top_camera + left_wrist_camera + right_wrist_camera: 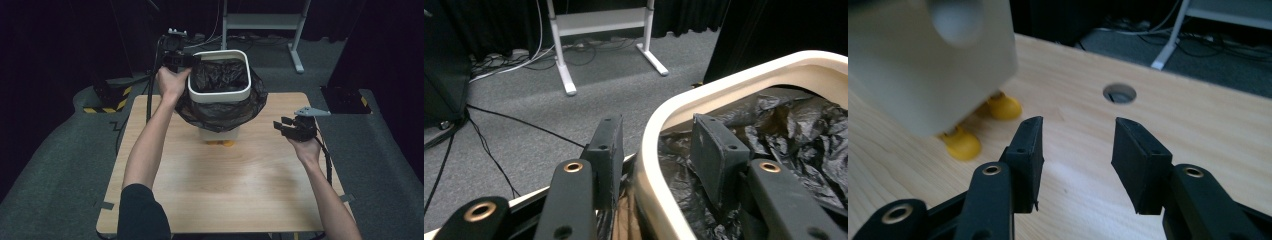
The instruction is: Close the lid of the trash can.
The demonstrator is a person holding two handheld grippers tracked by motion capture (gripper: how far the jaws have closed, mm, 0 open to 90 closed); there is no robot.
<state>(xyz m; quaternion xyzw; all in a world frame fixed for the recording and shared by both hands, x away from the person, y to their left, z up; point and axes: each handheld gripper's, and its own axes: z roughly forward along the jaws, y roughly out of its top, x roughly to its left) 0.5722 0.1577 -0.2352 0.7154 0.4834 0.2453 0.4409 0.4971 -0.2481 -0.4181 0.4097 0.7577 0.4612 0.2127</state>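
A white bin (220,96) on yellow feet (220,143) stands at the far middle of the wooden table (225,185). A black bag (220,75) lines it and hangs over its sides. My left gripper (193,59) is at the bin's left rim. In the left gripper view it (656,125) straddles the rim (659,115), one jaw outside and one inside against the bag (794,125), with a gap showing at the outer pad. My right gripper (282,125) hovers to the right of the bin, open and holding nothing (1077,125); the bin's base (933,70) and feet (963,145) lie ahead to its left.
A round hole (1119,93) is cut in the tabletop beyond the right gripper. A white desk frame (262,22) and cables stand on the grey carpet behind the table. Black bases with yellow stripes (107,100) flank the table's far corners.
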